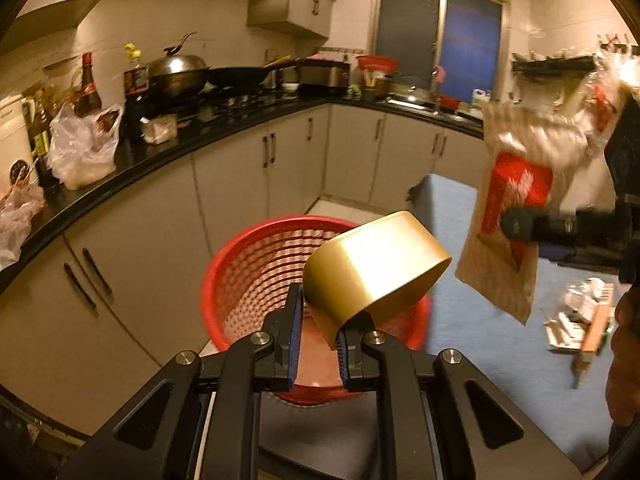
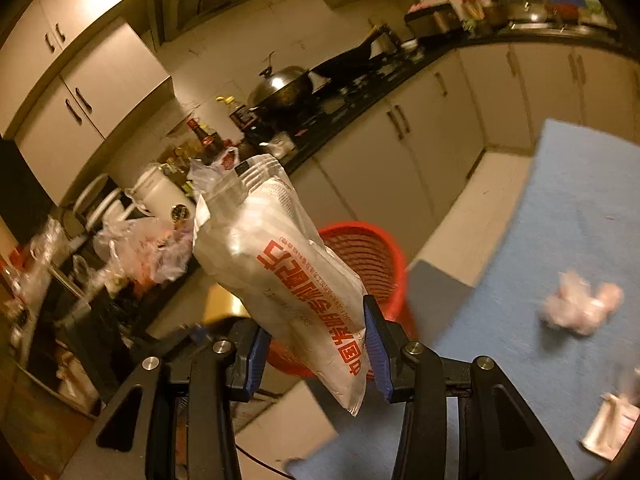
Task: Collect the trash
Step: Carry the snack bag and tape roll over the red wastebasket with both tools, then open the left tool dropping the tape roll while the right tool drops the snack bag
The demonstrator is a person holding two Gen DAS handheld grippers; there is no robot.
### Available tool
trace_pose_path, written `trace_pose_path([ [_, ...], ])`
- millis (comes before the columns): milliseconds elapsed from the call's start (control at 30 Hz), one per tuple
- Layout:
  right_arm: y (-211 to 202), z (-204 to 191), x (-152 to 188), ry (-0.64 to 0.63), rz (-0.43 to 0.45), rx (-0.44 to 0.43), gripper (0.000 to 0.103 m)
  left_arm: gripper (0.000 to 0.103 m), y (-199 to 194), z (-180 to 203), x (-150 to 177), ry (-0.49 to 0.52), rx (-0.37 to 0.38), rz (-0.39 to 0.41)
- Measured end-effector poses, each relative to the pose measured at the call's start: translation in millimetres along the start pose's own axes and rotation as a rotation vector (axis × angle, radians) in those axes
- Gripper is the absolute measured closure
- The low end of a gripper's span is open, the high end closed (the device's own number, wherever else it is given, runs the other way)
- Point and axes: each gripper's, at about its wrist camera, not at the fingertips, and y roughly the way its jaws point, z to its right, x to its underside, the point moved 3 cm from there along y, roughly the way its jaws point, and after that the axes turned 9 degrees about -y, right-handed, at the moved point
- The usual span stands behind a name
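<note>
My left gripper (image 1: pixel 320 320) is shut on the tail of a gold card loop (image 1: pixel 376 268) and holds it over the open mouth of a red mesh basket (image 1: pixel 248 264). In the right wrist view the loop (image 2: pixel 222 304) shows blurred at the lower left. My right gripper (image 2: pixel 316 320) is shut on a white bag with red print (image 2: pixel 280 264), which stands tilted up between the fingers, with the basket (image 2: pixel 372 252) just beyond it. From the left wrist view the same bag (image 1: pixel 516 200) hangs to the right of the basket, held by the right gripper (image 1: pixel 520 226).
A blue mat (image 2: pixel 560 208) covers the floor, with a crumpled pinkish plastic wad (image 2: pixel 580 308) and a flat packet (image 2: pixel 612 428) on it. More litter (image 1: pixel 580 312) lies on the mat. A black counter (image 1: pixel 168 148) bears a wok, bottles and plastic bags above grey cabinets.
</note>
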Motion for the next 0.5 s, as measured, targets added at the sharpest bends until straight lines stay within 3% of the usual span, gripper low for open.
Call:
trace_pose_path([
  [133, 38.7, 3.9, -5.9, 0.036, -0.045, -0.001, 0.054, 0.089, 23.7, -12.8, 3.1, -0.003, -0.034, -0.033],
  [433, 97.6, 15.5, -0.9, 0.067, -0.139, 0.011, 0.053, 0.087, 54.6, -29.7, 10.2, -0.020, -0.027, -0.092],
  [500, 105.3, 18.0, 2.2, 0.066, -0.160, 0.015, 0.052, 0.079, 55.9, -30.9, 11.6, -0.026, -0.013, -0.095],
])
